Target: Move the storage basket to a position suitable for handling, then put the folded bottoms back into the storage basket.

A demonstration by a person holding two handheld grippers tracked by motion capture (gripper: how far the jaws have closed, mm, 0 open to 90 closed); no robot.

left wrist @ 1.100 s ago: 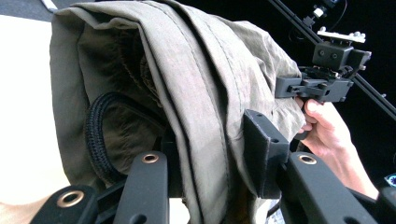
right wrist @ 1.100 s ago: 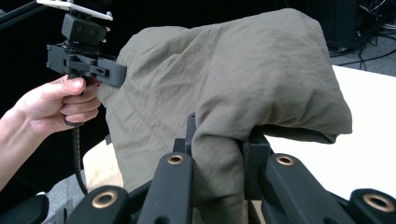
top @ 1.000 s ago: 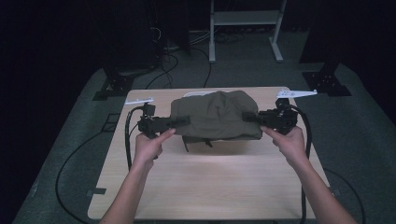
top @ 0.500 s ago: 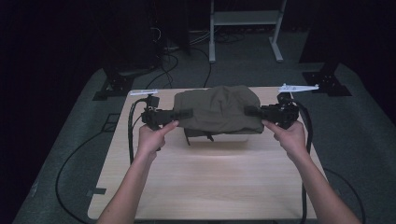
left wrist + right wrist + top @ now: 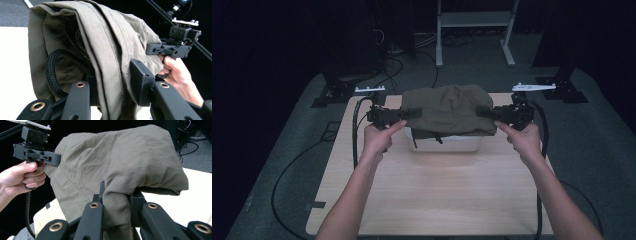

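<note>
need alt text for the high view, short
Two hands hold grippers clamped on either end of an olive garment, lifted over a white box on a wooden table. The left gripper and right gripper face each other; the room around is dark.

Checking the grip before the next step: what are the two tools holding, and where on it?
Both hold the folded olive-green fabric garment: the left tool pinches its left edge, the right tool its right edge, above a white box.

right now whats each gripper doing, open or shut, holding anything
Left gripper: shut on a fold of the olive garment.
Right gripper: shut on the garment's opposite side, which hangs between the two.
</note>
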